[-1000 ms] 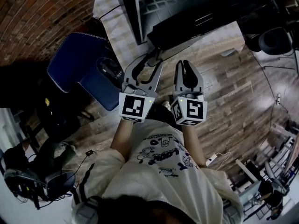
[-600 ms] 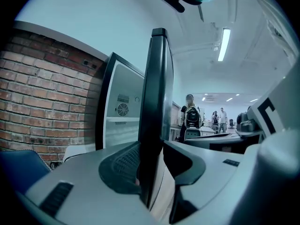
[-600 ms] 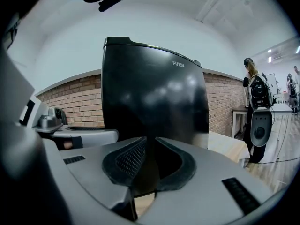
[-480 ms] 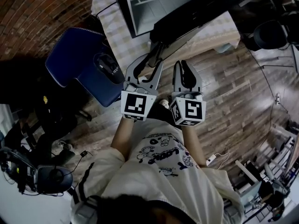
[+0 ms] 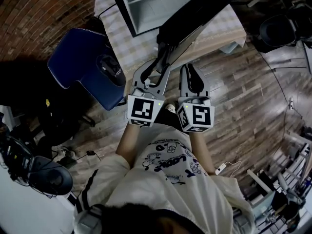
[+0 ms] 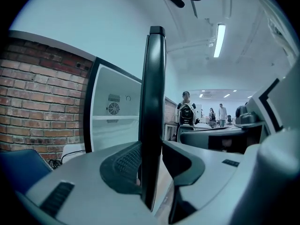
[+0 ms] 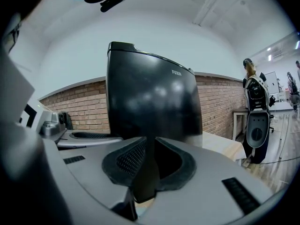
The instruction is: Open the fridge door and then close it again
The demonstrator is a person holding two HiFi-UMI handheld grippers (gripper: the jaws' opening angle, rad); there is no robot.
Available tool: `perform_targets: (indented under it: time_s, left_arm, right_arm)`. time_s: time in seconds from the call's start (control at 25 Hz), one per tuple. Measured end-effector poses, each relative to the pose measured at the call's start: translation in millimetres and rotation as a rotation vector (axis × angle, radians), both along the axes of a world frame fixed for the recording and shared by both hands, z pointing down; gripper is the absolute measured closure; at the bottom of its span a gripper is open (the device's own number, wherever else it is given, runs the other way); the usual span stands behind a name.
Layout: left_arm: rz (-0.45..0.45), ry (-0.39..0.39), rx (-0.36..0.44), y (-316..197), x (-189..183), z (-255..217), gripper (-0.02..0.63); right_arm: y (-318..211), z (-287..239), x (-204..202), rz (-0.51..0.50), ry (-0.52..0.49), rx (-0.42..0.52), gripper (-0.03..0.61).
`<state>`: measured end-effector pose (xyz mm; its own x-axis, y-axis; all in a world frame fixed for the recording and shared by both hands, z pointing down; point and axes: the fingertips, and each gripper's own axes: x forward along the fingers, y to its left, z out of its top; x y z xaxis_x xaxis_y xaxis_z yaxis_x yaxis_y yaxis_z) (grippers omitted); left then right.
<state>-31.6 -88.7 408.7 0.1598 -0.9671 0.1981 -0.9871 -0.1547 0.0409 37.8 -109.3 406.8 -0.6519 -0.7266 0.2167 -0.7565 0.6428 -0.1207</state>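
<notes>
The black fridge door (image 5: 195,13) stands swung out from the white fridge interior (image 5: 146,4). My left gripper (image 5: 157,65) straddles the door's free edge. In the left gripper view that edge (image 6: 153,102) runs upright between the jaws of the left gripper (image 6: 152,168). The jaws are closing on it, and a thin gap still shows at the right-hand pad. My right gripper (image 5: 190,68) is shut and holds nothing, just right of the left one. In the right gripper view it (image 7: 147,168) points at the door's glossy outer face (image 7: 150,93).
A blue chair (image 5: 85,57) stands left of the fridge, against the brick wall (image 5: 39,13). The fridge rests on a table with a checked cloth (image 5: 219,28). Black gear (image 5: 44,177) lies on the floor at lower left. People (image 6: 186,109) stand far behind.
The left jaws have narrowed around the door's edge. Both grippers have shifted slightly toward the fridge, and more of the white interior shows beside the door.
</notes>
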Motion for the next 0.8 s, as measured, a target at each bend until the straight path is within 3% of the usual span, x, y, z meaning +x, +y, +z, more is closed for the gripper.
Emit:
perform_targets:
  time_s: [0.8]
  left_arm:
    - [0.082,-0.035,0.001,21,92,1,0.476]
  right_arm:
    - [29,-5,72,-0.058,-0.020,-0.003,0.511]
